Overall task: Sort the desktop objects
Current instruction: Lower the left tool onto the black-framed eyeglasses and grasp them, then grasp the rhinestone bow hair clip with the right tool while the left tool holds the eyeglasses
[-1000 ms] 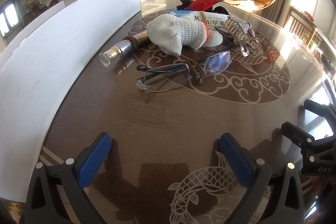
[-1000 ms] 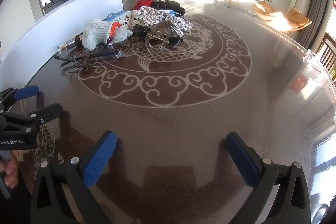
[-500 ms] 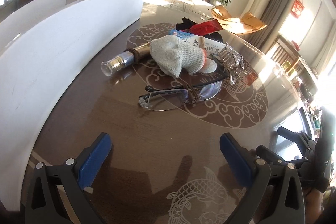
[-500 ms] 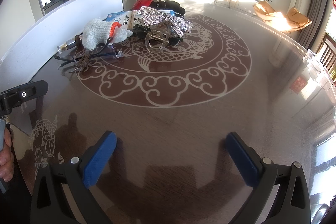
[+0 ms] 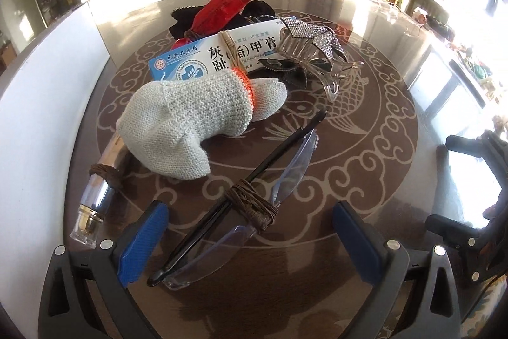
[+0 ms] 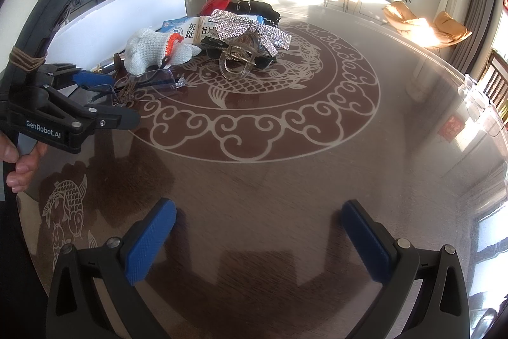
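On the glossy brown surface with its pale fish-and-cloud inlay, clear folded glasses bound with brown cord lie between the wide-spread left tongs, whose blue ribbed pads flank but do not touch them. At 11 o'clock from the glasses sits a coarse-knit grey glove with an orange cuff; at 12 a blue-white cardboard box; at 1 a clear plastic claw clip with a rhinestone bow. A shiny metal tube lies at 9. The right tongs hover level, wide apart and empty, over bare surface.
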Motion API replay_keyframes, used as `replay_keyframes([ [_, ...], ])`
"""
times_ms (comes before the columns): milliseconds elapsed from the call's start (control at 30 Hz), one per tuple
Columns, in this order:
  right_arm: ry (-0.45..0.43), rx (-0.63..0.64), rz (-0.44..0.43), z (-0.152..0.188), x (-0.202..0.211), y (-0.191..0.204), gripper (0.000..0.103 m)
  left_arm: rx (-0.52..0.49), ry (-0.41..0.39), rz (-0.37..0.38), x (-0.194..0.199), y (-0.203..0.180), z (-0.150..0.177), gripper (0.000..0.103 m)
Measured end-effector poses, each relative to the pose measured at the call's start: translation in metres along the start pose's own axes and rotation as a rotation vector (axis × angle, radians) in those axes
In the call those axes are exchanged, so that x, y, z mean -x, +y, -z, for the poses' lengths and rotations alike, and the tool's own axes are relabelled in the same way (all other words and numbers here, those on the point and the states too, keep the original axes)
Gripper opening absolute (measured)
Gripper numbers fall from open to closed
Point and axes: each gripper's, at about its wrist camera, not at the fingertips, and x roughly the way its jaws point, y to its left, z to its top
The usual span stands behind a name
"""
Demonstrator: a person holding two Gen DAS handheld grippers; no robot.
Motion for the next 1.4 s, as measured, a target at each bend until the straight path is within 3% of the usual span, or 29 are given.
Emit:
replay_keyframes([
  [33, 0.000, 0.000, 0.001, 0.000, 0.000, 0.001, 0.103, -0.008, -0.019, 0.004, 0.003, -0.002, 0.000, 0.093],
  [100, 0.000, 0.000, 0.001, 0.000, 0.000, 0.001, 0.103, -0.007, -0.047, 0.000, 0.013, -0.006, 0.004, 0.054],
  [167, 0.000, 0.000, 0.001, 0.000, 0.000, 0.001, 0.103, 0.010, -0.054, -0.014, 0.019, -0.010, 0.009, 0.032],
  [200, 0.000, 0.000, 0.001, 0.000, 0.000, 0.001, 0.103, 0.024, -0.057, -0.032, 0.021, -0.011, 0.013, 0.030],
  [433, 0.000, 0.000, 0.001, 0.000, 0.000, 0.001, 0.103, 0.242, -0.126, -0.140, 0.045, -0.001, 0.056, 0.030],
  [633, 0.000, 0.000, 0.001, 0.000, 0.000, 0.002, 0.103, 0.264, -0.145, -0.164, 0.045, 0.003, 0.062, 0.033],
  [667, 0.000, 0.000, 0.000, 0.000, 0.000, 0.001, 0.103, 0.251, -0.144, -0.162, 0.043, -0.002, 0.061, 0.040],
  [700, 0.000, 0.000, 0.000, 0.000, 0.000, 0.001, 0.103, 0.236, -0.141, -0.165, 0.041, -0.008, 0.062, 0.058],
  [733, 0.000, -0.001, 0.000, 0.000, 0.000, 0.001, 0.103, 0.226, -0.131, -0.184, 0.039, -0.011, 0.062, 0.067],
  [767, 0.000, -0.001, -0.002, 0.000, 0.000, 0.000, 0.103, 0.222, -0.131, -0.195, 0.039, -0.012, 0.062, 0.074],
  [800, -0.002, 0.017, -0.019, -0.001, -0.001, 0.001, 0.103, 0.227, -0.131, -0.180, 0.038, -0.012, 0.063, 0.074],
  [867, -0.008, 0.120, -0.058, -0.011, -0.006, 0.004, 0.103, 0.255, -0.131, -0.156, 0.038, -0.007, 0.064, 0.075],
  [1133, -0.095, 0.556, 0.006, -0.105, -0.042, 0.027, 0.103, 0.237, -0.118, -0.155, 0.035, -0.010, 0.063, 0.084],
  [1200, -0.073, 0.625, 0.034, -0.122, -0.058, 0.032, 0.103, 0.238, -0.120, -0.154, 0.035, -0.010, 0.064, 0.084],
  [1267, -0.025, 0.666, -0.008, -0.131, -0.071, 0.034, 0.103, 0.242, -0.120, -0.156, 0.035, -0.010, 0.065, 0.084],
  [1300, 0.011, 0.658, -0.054, -0.135, -0.076, 0.034, 0.098, 0.244, -0.122, -0.155, 0.035, -0.009, 0.065, 0.084],
  [1333, 0.056, 0.627, -0.118, -0.139, -0.080, 0.033, 0.084, 0.246, -0.123, -0.154, 0.035, -0.009, 0.065, 0.084],
  [1367, 0.091, 0.585, -0.161, -0.142, -0.082, 0.031, 0.077, 0.248, -0.124, -0.152, 0.035, -0.009, 0.065, 0.084],
  [1400, 0.104, 0.551, -0.179, -0.142, -0.081, 0.031, 0.077, 0.249, -0.124, -0.152, 0.036, -0.008, 0.066, 0.084],
])
